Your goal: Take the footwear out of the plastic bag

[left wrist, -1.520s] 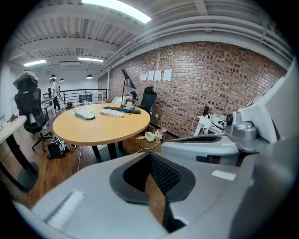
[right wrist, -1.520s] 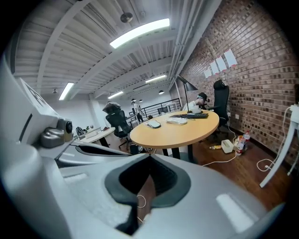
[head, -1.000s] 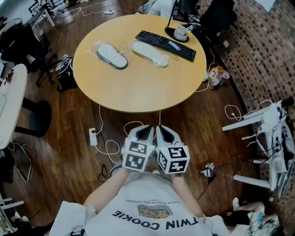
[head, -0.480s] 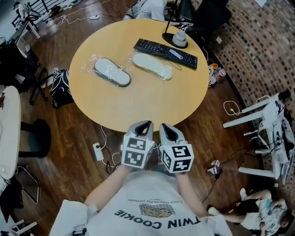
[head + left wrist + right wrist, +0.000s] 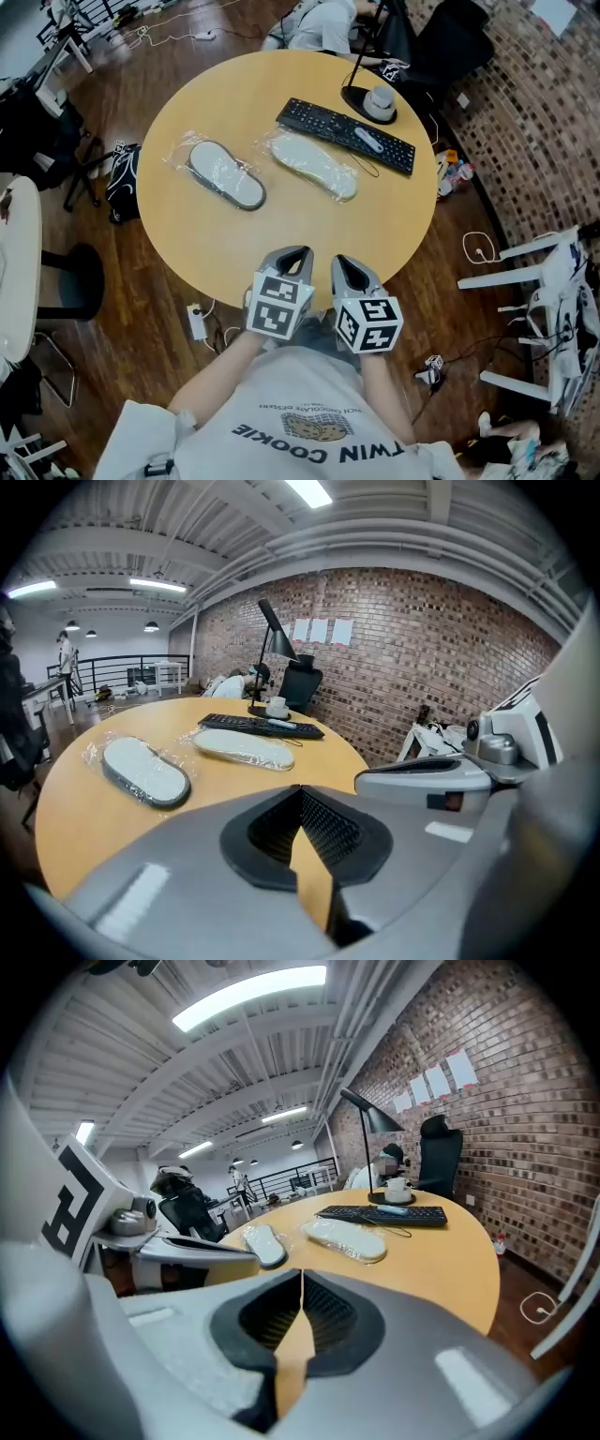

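Two pale slippers, each sealed in a clear plastic bag, lie on the round wooden table [image 5: 281, 234]. The dark-soled slipper [image 5: 225, 174] [image 5: 145, 771] [image 5: 265, 1244] is to the left and the lighter slipper [image 5: 314, 165] [image 5: 244, 748] [image 5: 347, 1237] to the right. My left gripper [image 5: 298, 255] [image 5: 300, 789] and right gripper [image 5: 339, 262] [image 5: 302, 1275] hang side by side over the table's near edge, well short of both bags. Both are shut with nothing between their jaws.
A black keyboard [image 5: 347, 136] and a desk lamp's base [image 5: 380, 103] with a cup sit behind the lighter slipper. On the floor are a power strip [image 5: 195, 322] with cables, a black bag [image 5: 122, 183] and a white rack [image 5: 553, 281].
Both grippers have moved forward together from above the floor to the table's near edge. Their jaws stay shut. The slippers have not moved on the table.
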A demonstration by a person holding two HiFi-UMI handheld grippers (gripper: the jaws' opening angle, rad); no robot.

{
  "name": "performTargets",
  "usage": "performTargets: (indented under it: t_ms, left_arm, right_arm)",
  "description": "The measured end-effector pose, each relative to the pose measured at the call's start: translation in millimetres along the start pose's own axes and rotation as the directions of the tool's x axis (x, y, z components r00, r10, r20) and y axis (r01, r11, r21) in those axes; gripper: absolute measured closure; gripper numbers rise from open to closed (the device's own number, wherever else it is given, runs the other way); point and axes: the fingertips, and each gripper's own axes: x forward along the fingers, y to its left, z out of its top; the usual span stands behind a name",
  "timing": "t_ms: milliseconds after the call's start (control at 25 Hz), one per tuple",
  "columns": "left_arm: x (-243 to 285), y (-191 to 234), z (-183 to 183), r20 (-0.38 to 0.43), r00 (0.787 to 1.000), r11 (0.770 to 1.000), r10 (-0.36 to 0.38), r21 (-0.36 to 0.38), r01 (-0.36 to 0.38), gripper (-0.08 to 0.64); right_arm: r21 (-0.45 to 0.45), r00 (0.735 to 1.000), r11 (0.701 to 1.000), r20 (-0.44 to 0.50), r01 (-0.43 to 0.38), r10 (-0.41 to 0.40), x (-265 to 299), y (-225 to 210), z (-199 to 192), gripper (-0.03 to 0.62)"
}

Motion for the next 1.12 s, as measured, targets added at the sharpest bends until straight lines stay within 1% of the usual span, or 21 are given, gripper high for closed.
performTargets:
  t_ms: [160,280,440,560,640,800,920,1120]
  left_arm:
    - [31.3,22.9,29.5,-0.013,0.998,0.998,0.061,-0.01,-0.061,0.557]
    - [49.6,39.0,48.5,-0.036,0.994,0.995,0.101,-0.005,-0.101,0.557]
    - [74.4,61.9,69.6,-0.049,0.988,0.989,0.147,0.025,-0.145,0.557]
    - [83.5,83.1,78.0,-0.074,0.98,0.982,0.183,0.06,-0.179,0.557]
    - [88.3,102.5,85.7,-0.084,0.976,0.977,0.203,0.083,-0.196,0.557]
    - [100.1,145.2,104.6,-0.087,0.971,0.967,0.224,0.144,-0.21,0.557]
    - [115.0,175.6,115.6,-0.088,0.97,0.964,0.225,0.164,-0.208,0.557]
    - [141.9,215.4,105.7,-0.142,0.971,0.971,0.19,0.173,-0.165,0.557]
  right_arm:
    - [-0.005,0.999,0.999,-0.007,-0.043,0.043,32.8,-27.4,29.1,0.592]
    - [0.007,0.997,0.997,-0.014,-0.078,0.078,53.3,-44.1,47.9,0.591]
    - [0.028,0.992,0.992,-0.031,-0.12,0.121,79.3,-69.3,59.8,0.588]
    - [0.054,0.986,0.986,-0.05,-0.157,0.16,94.7,-77.2,61.2,0.58]
    - [0.07,0.983,0.983,-0.062,-0.167,0.172,107.0,-79.4,61.9,0.566]
    - [0.095,0.983,0.985,-0.093,-0.147,0.156,129.9,-83.4,55.7,0.543]
    - [0.108,0.985,0.986,-0.108,-0.126,0.138,144.7,-91.5,55.7,0.537]
    - [0.165,0.989,0.984,-0.121,-0.069,0.089,161.3,-105.5,52.8,0.512]
